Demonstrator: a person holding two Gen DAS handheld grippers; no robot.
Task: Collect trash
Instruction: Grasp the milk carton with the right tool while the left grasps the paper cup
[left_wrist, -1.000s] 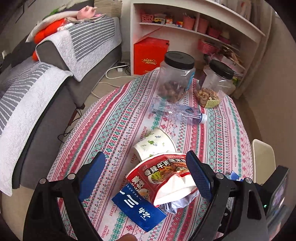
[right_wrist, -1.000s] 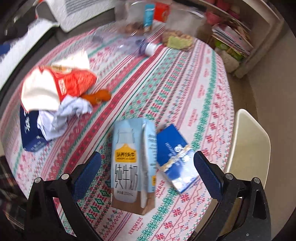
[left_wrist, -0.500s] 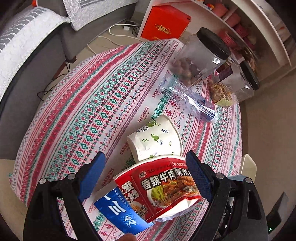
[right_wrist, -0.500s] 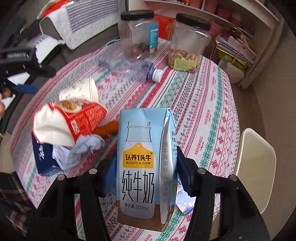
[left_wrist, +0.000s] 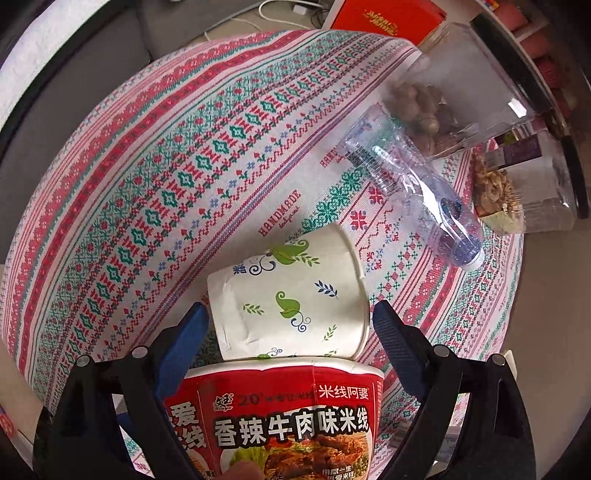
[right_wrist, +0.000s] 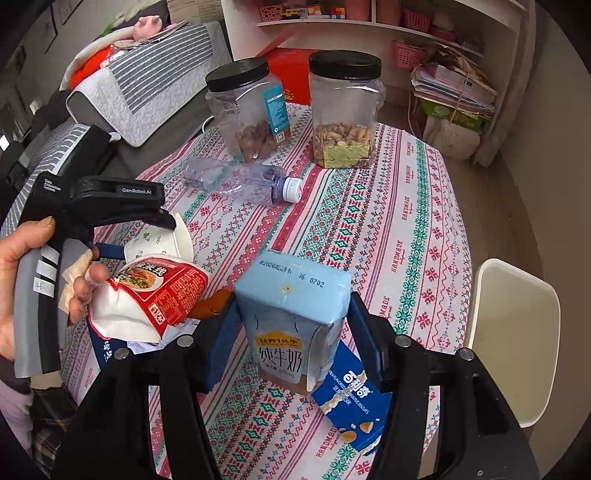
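**One carton in hand, most of the rubbish not yet gathered**

The right gripper (right_wrist: 291, 328) has its two blue pads pressed on the sides of a light blue milk carton (right_wrist: 293, 317), which appears lifted clear of the tablecloth (right_wrist: 373, 229). That is the only piece clearly picked up so far. No bin or bag shows in either view, so where the carton should go cannot be told.

The left gripper (left_wrist: 291, 325) stands wide, with nothing clamped. It points steeply down over a white paper cup (left_wrist: 291, 291) with green leaf prints, which lies on its side with its body between the blue pads; the left pad sits just beside the cup's base and the right pad stands apart from its rim. Just below the cup, under the gripper, lies a red noodle bowl (left_wrist: 284, 417), tipped over and crumpled. The cup looks like the likely next pick.

Left on the table, as far as can be seen: the cup, the noodle bowl, a clear plastic bottle (right_wrist: 240, 181) lying on its side with its white cap on, a torn blue biscuit box (right_wrist: 351, 402) just behind the carton, a dark blue packet and some crumpled paper under the noodle bowl, and an orange scrap beside it. So the job seems to be at an early stage.

The surface is a round table under a cloth striped in red, green and white. Two clear jars with black lids (right_wrist: 347, 110), holding nuts, stand at the far side and probably stay. Around the table are a grey sofa with striped throws (right_wrist: 147, 85), white shelves (right_wrist: 369, 22) with pink baskets, a red box on the floor and a cream chair (right_wrist: 513, 332).
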